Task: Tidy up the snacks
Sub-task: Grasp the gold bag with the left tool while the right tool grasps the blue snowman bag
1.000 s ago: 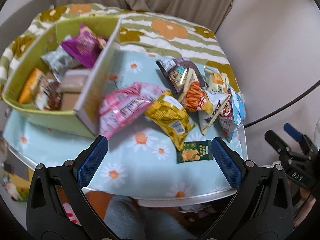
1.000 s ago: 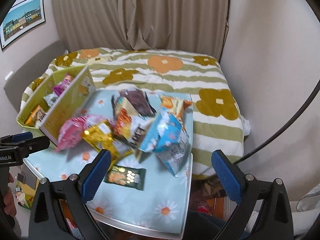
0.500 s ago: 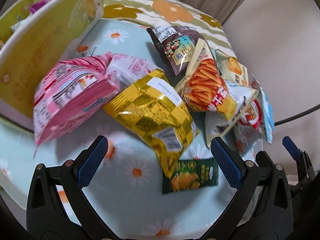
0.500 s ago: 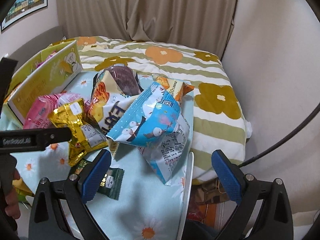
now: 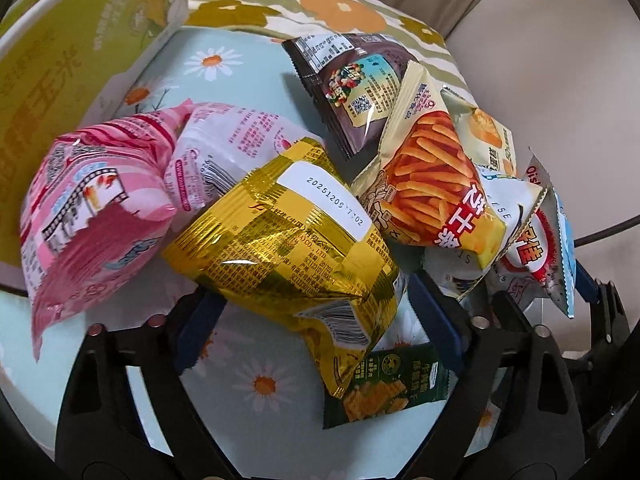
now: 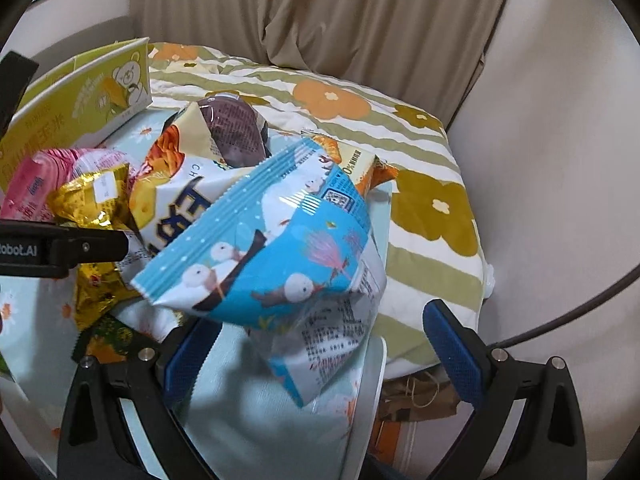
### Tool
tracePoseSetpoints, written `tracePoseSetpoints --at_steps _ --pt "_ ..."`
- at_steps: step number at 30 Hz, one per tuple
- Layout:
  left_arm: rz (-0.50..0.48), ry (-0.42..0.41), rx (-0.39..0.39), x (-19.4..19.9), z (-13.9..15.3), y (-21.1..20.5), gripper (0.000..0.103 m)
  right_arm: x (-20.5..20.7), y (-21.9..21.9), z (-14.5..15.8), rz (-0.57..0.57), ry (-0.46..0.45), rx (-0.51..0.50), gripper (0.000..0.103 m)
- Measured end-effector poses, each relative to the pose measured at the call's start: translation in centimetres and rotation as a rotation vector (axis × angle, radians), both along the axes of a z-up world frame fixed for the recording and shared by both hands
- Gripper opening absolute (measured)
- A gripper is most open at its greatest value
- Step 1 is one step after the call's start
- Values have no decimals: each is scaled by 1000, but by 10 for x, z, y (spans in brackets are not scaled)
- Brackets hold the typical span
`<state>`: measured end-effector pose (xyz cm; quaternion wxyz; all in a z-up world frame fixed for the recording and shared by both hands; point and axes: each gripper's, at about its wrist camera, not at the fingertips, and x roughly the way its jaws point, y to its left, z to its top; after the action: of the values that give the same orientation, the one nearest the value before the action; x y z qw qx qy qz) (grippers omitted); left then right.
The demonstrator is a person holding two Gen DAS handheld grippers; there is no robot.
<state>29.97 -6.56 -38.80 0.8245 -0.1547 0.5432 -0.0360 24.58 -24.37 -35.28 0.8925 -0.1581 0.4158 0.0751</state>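
Note:
A pile of snack bags lies on a small table with a daisy cloth [image 5: 248, 412]. In the left wrist view my left gripper [image 5: 316, 320] is open, its jaws standing on either side of a gold foil bag [image 5: 288, 248]. A pink bag [image 5: 92, 200], a fries bag [image 5: 436, 184], a dark brown bag [image 5: 352, 84] and a small green packet [image 5: 392, 388] lie around it. In the right wrist view my right gripper [image 6: 320, 344] is open, its jaws on either side of a blue and white bag [image 6: 272, 248]. The gold bag [image 6: 92, 200] shows at left there.
A yellow-green cardboard box [image 5: 60, 60] stands at the table's left; it also shows in the right wrist view [image 6: 80, 96]. Behind the table is a bed with a striped flowered cover [image 6: 420, 184], curtains and a wall. The table's right edge [image 6: 378, 380] drops to the floor.
Both grippers have moved forward and down into the pile. The gold bag now sits between the left jaws and the blue bag between the right jaws. Both stay open.

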Motion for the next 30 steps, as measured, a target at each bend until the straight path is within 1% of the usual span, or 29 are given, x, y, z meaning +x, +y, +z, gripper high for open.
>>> tracePoseSetpoints --at_steps 3,4,7,13,19,21,23,26,30 --pt "-10 6 -13 2 -3 -1 76 4 5 -4 17 -9 -33 100" --pt "-12 6 -18 3 -3 -1 72 5 6 -5 24 -7 -42 100" --pt "-22 8 -19 7 -3 -5 67 9 9 -9 28 -5 -76 100" --pt "-32 20 -32 5 0 -5 63 16 10 -7 38 1 -77 100" --pt "-49 17 -27 -3 6 -4 62 23 12 -8 53 2 -69 99" --pt "-50 15 -28 -6 7 -3 62 26 13 -9 63 6 -67 96" --pt "-52 13 -27 -7 8 -3 62 25 16 -11 71 16 -66 87" --pt "-56 9 -17 -10 10 -3 62 24 20 -12 70 17 -79 82" --pt "-61 -1 -15 -12 15 -4 62 21 18 -9 50 16 -64 76"
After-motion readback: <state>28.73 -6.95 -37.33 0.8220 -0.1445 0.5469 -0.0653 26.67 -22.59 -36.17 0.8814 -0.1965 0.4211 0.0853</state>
